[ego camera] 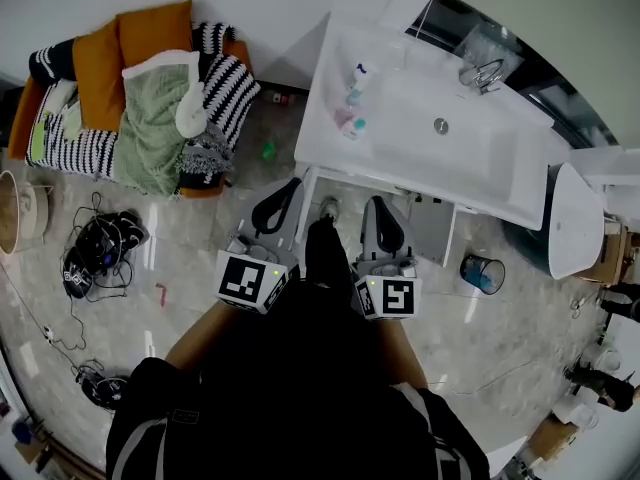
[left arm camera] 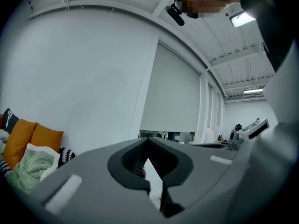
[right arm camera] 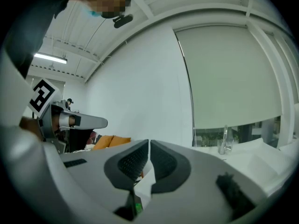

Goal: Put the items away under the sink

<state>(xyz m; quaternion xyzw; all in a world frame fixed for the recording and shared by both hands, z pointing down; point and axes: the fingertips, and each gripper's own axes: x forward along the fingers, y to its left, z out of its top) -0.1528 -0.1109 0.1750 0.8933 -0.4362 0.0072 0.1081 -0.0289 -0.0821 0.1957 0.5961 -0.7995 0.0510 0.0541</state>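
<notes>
Grippers number two: your left gripper point(ego camera: 295, 184) and right gripper point(ego camera: 376, 202), side by side before the one white sink point(ego camera: 400, 163). Both pairs of jaws are pressed together, gripping nothing and touching nothing. Items point(ego camera: 352, 103) — some four small bottles, too small to count surely — stand on the sink's left end, well apart from its one faucet point(ego camera: 487, 73).

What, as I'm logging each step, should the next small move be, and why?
Probably open the left gripper and reach for the bottles on the sink: both it and the right gripper are shut and empty, and the bottles stand untouched.
</notes>
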